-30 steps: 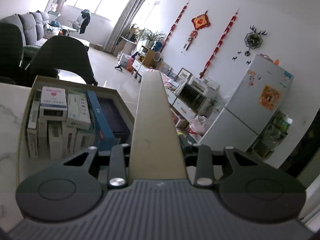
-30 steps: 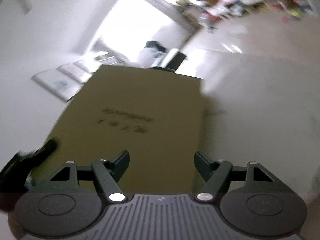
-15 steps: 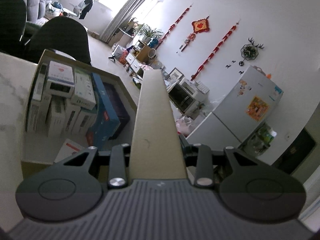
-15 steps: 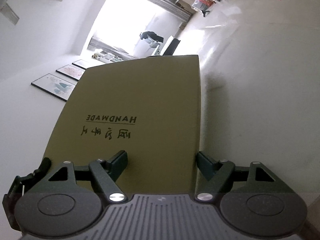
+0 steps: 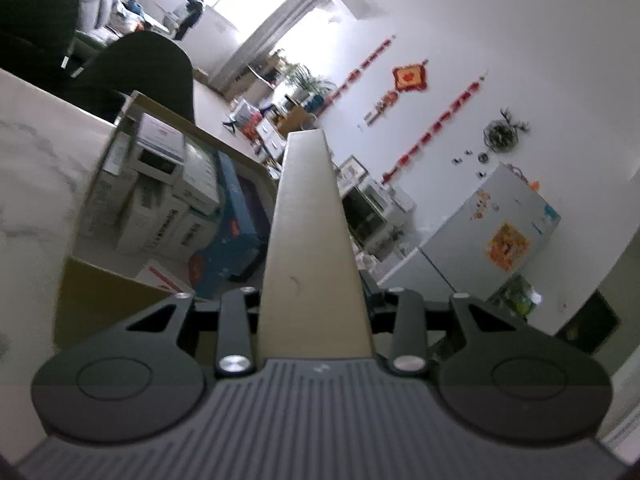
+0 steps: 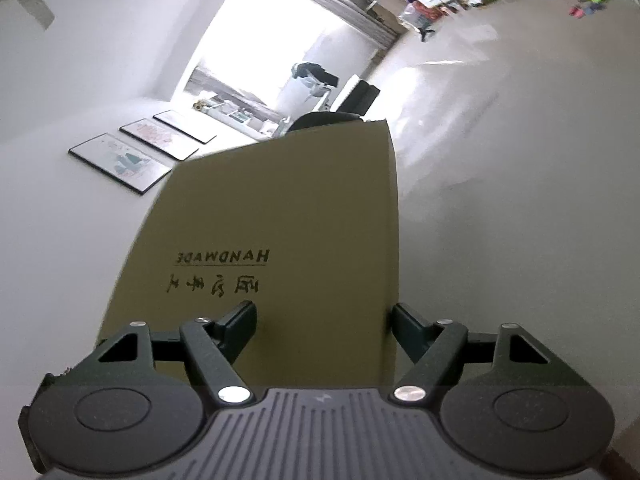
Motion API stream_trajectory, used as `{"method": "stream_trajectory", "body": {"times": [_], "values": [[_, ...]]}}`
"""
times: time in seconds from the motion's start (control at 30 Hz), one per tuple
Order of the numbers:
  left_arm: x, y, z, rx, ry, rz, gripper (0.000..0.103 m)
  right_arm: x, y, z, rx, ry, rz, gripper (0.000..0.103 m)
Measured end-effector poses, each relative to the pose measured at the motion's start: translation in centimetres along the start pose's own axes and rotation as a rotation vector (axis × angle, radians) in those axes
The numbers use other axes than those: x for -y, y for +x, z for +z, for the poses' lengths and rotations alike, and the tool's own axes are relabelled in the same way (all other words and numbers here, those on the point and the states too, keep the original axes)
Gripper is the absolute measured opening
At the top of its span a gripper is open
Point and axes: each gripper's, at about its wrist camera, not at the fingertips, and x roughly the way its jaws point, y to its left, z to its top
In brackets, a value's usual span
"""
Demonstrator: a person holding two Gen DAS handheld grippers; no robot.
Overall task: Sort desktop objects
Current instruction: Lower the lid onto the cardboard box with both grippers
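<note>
My left gripper (image 5: pixel 316 312) is shut on a kraft cardboard lid (image 5: pixel 312 220), seen edge-on as a tall beige strip running away from the jaws. In the right wrist view the same lid (image 6: pixel 288 208) shows its flat face, printed HANDMADE. My right gripper (image 6: pixel 324 320) has its jaws apart and closing. Its left finger lies over the lid's face and its right finger sits at the lid's right edge, neither visibly pressing. Below and left of the lid stands an open cardboard box (image 5: pixel 132 100) packed with several white cartons (image 5: pixel 160 148) and a blue carton (image 5: pixel 232 216).
The box stands on a white marble table (image 5: pixel 36 168). Black chairs (image 5: pixel 152 64) stand just beyond it. A silver fridge (image 5: pixel 492 240) and shelves line the far wall. Framed pictures (image 6: pixel 120 160) hang on the wall in the right wrist view.
The left wrist view has rolled and sunk, with the packed box now larger and nearer, and the lid still gripped. The right wrist view went from blurred to sharp and shifted slightly over the lid.
</note>
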Motion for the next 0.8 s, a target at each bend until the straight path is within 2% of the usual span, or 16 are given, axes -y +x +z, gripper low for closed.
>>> {"method": "stream_trajectory", "body": {"times": [0.3,0.6,0.8], "values": [[-1.5,-2.0,-0.1,0.073,-0.068,0.002,0.035,-3.0,1.1,0.5,0.007,-0.100,0.020,0.077],[-4.0,-4.1,-0.9,0.144,-0.190,-0.009,0.036,-4.5,2.3,1.2,-0.024,-0.120,0.077,0.077],[-4.8,-4.9,-1.4,0.189,-0.237,-0.004,0.037,-4.8,2.5,1.2,-0.030,-0.104,0.113,0.076]]}}
